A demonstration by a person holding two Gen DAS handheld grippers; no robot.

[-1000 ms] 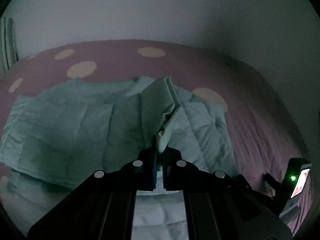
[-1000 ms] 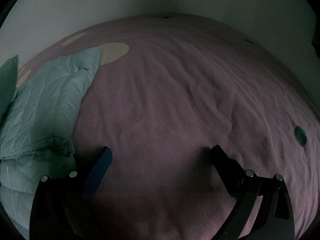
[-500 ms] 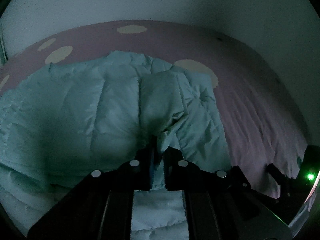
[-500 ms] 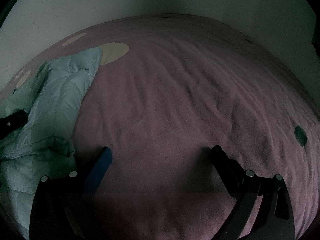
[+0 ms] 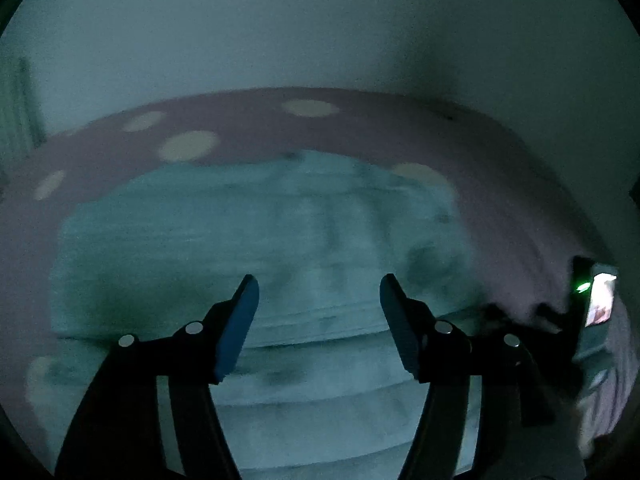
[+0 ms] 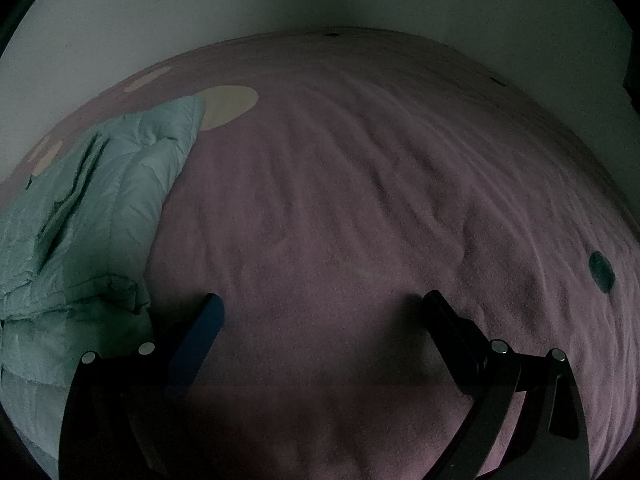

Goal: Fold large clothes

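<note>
Item: pale mint-green quilted padded garment (image 5: 280, 232), lying flat on the mauve fleece bedspread with cream dots (image 5: 360, 124). In your left wrist view its long axis runs left to right across the frame, with stacked layered edges nearest you; this view is motion-blurred, so finer folds cannot be read. In your right wrist view the same garment (image 6: 92, 216) fills the left edge, its far corner pointing up toward a cream dot and its near edge crumpled just beside the left finger of that gripper.

Change: one second ago, and again half a second ago, your left gripper (image 5: 318, 300) was clamped on a raised fold of the garment; now its jaws stand wide apart with nothing between them, and the fold has dropped onto the rest of the cloth. The left view has also pulled back, showing more wall (image 5: 320, 32) above the bed. Your right wrist view is unchanged across all three moments.

Pose: your left gripper hovers above the garment, fingers angled down toward its middle. Your right gripper (image 6: 320, 312) has its jaws wide, holding nothing, over bare bedspread (image 6: 380, 180) to the right of the garment. From the left view, a dark device with a green light (image 5: 584, 284) shows at the right edge.
</note>
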